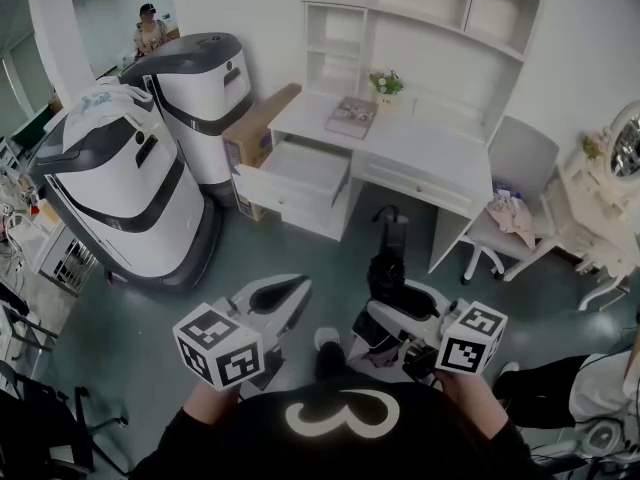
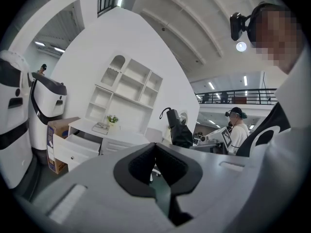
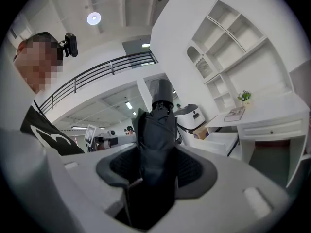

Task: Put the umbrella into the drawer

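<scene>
A folded black umbrella (image 1: 388,264) stands upright between the jaws of my right gripper (image 1: 386,303), which is shut on its lower body. In the right gripper view the umbrella (image 3: 158,140) fills the space between the pads, handle end up. My left gripper (image 1: 294,291) is held beside it at the left, jaw tips together and nothing between them (image 2: 155,148); its view shows the umbrella (image 2: 180,130) to the right. The white desk (image 1: 420,146) stands ahead, its left drawer (image 1: 300,173) pulled out and open, and the drawer (image 3: 221,141) also shows in the right gripper view.
Two large white-and-grey machines (image 1: 130,188) stand at the left, with a cardboard box (image 1: 255,128) against the desk. A book (image 1: 351,116) and a small plant (image 1: 386,83) sit on the desk. A chair (image 1: 510,208) stands at its right. Another person (image 2: 236,128) stands behind.
</scene>
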A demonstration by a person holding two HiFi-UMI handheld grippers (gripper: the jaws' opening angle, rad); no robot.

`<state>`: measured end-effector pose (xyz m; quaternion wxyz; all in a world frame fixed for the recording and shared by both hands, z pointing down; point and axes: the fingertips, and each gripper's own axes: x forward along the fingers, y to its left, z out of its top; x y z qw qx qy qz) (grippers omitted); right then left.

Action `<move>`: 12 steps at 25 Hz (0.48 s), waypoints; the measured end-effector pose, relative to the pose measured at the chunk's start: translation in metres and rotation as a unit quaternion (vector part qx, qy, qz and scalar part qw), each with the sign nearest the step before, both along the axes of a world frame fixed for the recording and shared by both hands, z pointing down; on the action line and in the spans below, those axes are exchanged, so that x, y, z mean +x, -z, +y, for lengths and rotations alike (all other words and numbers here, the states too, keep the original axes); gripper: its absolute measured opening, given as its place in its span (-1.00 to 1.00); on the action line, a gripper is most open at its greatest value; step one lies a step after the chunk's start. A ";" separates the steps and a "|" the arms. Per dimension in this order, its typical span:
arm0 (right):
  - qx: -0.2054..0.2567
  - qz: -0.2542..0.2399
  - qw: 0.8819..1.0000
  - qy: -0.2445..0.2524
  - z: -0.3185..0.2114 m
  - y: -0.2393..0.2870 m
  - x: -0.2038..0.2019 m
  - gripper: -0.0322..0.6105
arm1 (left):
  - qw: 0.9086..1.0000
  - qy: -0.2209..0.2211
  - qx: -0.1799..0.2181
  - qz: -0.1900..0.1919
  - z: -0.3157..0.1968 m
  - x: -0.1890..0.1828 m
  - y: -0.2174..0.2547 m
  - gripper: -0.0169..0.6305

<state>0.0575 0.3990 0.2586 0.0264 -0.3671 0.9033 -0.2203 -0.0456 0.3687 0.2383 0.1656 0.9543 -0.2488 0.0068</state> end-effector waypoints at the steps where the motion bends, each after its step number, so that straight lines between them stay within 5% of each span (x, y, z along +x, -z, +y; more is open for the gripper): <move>1: 0.000 -0.003 1.000 0.002 -0.006 0.000 0.002 -0.19 | 1.000 0.004 0.000 -0.001 -0.007 0.000 0.000 -0.93; 12: -0.028 -0.020 0.999 0.021 -0.131 -0.029 0.018 -0.19 | 0.998 0.037 -0.036 -0.030 -0.126 0.008 -0.030 -0.93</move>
